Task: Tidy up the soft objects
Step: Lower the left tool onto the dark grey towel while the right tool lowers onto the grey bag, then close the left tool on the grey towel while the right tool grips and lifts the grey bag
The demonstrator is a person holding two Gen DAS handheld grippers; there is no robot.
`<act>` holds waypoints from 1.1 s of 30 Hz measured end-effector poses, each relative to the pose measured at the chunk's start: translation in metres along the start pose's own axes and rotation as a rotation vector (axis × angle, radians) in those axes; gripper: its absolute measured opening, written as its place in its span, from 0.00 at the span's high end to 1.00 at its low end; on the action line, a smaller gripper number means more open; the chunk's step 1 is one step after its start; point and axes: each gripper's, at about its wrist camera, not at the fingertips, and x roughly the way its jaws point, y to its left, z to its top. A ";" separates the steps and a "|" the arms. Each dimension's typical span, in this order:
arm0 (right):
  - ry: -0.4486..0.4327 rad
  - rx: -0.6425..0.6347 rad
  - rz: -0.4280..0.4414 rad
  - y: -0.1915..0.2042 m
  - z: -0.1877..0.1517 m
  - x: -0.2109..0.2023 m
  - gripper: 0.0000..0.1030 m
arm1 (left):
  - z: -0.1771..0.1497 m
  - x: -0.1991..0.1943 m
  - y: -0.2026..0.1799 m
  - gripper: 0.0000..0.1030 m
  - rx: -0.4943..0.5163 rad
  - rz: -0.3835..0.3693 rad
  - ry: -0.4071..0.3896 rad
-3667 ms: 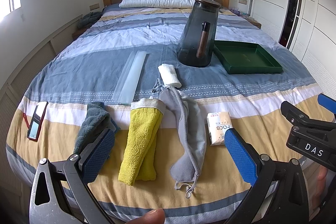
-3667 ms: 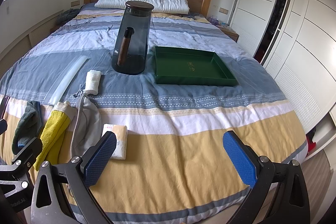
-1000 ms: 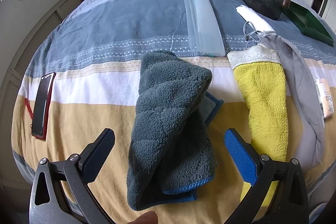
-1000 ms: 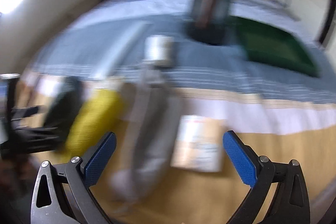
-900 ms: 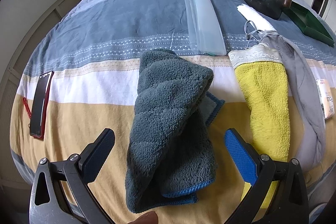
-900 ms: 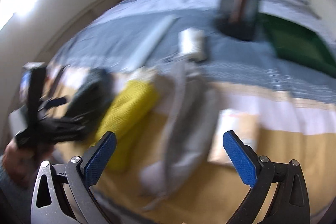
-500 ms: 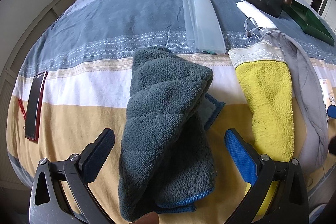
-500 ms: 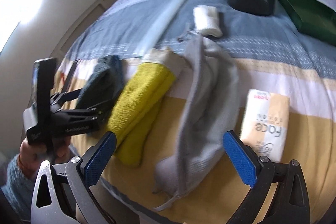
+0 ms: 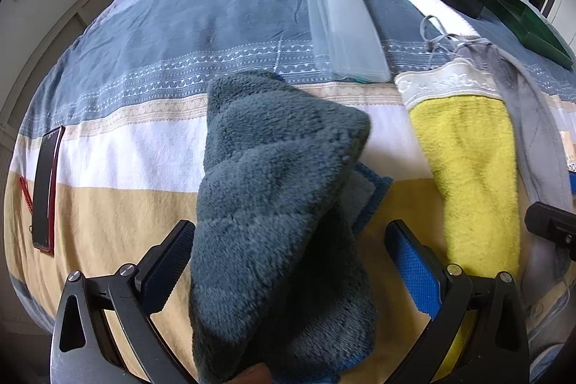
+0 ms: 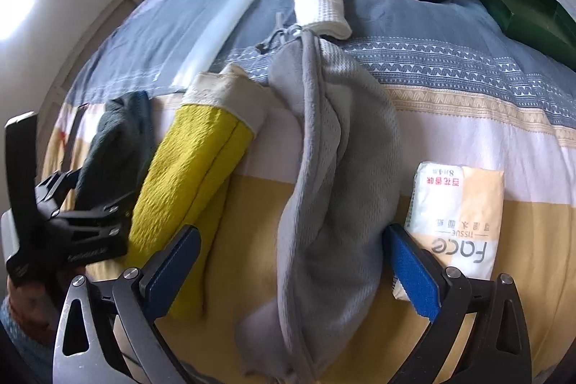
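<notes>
On the striped bedspread [image 9: 151, 146], two spread grippers each straddle a cloth.

Left gripper [image 9: 288, 261] has its jaws wide apart on either side of the dark grey towel [image 9: 273, 189], which lies bunched directly ahead of it, long axis running away along the fingers, so a straight close should catch its near end. Just right of that towel lies the yellow towel [image 9: 471, 168], then the grey pouch [image 10: 334, 189], whose near end sits between the equally spread pads of the right gripper [image 10: 291, 269], long axis also pointing away. The right wrist view alone shows the tissue pack [image 10: 457, 218] right of the pouch and the white roll [image 10: 320, 6] beyond it; the left view alone shows the phone [image 9: 46, 186] far left of the grey towel.
</notes>
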 end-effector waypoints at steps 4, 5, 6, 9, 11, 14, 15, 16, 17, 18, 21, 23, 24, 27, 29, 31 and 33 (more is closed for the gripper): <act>0.007 0.001 -0.053 0.008 0.002 0.009 0.02 | 0.005 0.007 0.004 0.01 0.000 -0.002 0.016; 0.008 -0.007 -0.068 0.010 0.002 0.011 0.05 | 0.006 0.008 0.004 0.01 0.001 -0.004 0.019; 0.008 -0.014 -0.082 0.012 0.001 0.011 0.11 | 0.008 0.009 0.004 0.01 0.004 -0.004 0.019; 0.007 -0.028 -0.121 0.015 0.001 0.014 0.28 | 0.015 0.013 0.004 0.01 0.009 0.002 0.022; 0.009 -0.036 -0.133 0.015 0.002 0.016 0.33 | 0.016 0.015 0.004 0.01 0.011 0.004 0.024; 0.011 -0.041 -0.138 0.016 0.002 0.019 0.36 | 0.019 0.019 0.006 0.01 0.015 0.008 0.031; 0.012 -0.040 -0.138 0.015 0.003 0.019 0.37 | 0.019 0.020 0.007 0.01 0.014 0.004 0.034; 0.012 -0.039 -0.141 0.014 0.002 0.020 0.38 | 0.019 0.021 0.009 0.01 0.012 -0.001 0.034; 0.011 -0.041 -0.144 0.013 0.002 0.018 0.39 | 0.020 0.022 0.012 0.01 0.007 -0.010 0.036; 0.008 -0.044 -0.153 0.014 0.002 0.018 0.44 | 0.021 0.024 0.014 0.01 0.001 -0.020 0.038; -0.003 -0.051 -0.173 0.015 0.003 0.018 0.64 | 0.021 0.028 0.019 0.01 -0.005 -0.026 0.045; -0.004 -0.052 -0.170 0.013 0.004 0.017 0.71 | 0.022 0.028 0.018 0.03 0.009 -0.014 0.044; -0.005 -0.055 -0.170 0.013 0.004 0.016 0.74 | 0.022 0.028 0.017 0.04 0.019 -0.009 0.043; -0.012 -0.065 -0.171 0.014 0.004 0.014 0.79 | 0.024 0.028 0.014 0.15 0.037 -0.013 0.039; -0.019 -0.070 -0.174 0.015 0.003 0.014 0.81 | 0.024 0.027 0.012 0.30 0.047 -0.013 0.033; -0.024 -0.076 -0.178 0.016 0.003 0.014 0.82 | 0.024 0.026 0.012 0.42 0.051 -0.009 0.030; -0.035 -0.086 -0.178 0.016 0.002 0.014 0.83 | 0.023 0.024 0.008 0.55 0.056 0.002 0.025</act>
